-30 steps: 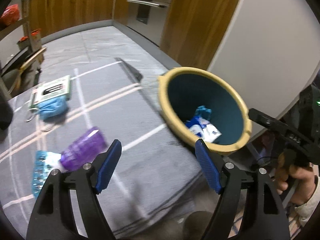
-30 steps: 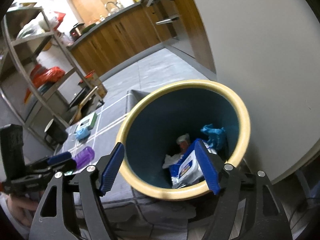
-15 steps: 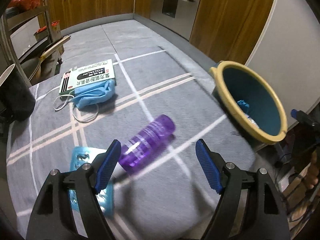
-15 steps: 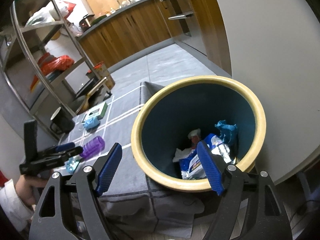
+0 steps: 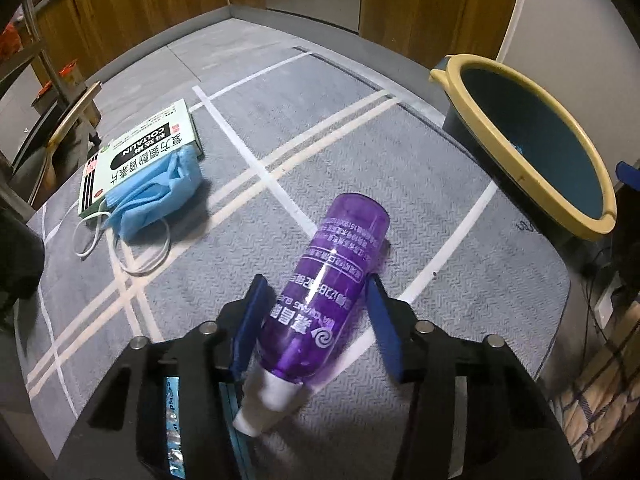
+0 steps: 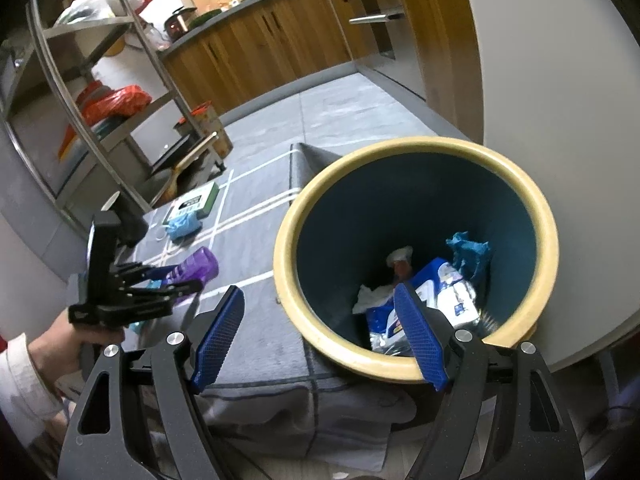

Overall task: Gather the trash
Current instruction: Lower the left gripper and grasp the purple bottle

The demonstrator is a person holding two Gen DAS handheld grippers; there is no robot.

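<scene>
Now left gripper (image 5: 316,320) has just closed on the purple bottle (image 5: 332,296) mid-body; light, stiff, slick plastic. Right gripper (image 6: 316,336) gapes empty.

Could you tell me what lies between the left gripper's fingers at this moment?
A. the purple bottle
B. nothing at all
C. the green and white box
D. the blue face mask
A: in the left wrist view the purple bottle lies between the blue pads of the left gripper, whose jaws have just been closing and now sit against its sides.
</scene>
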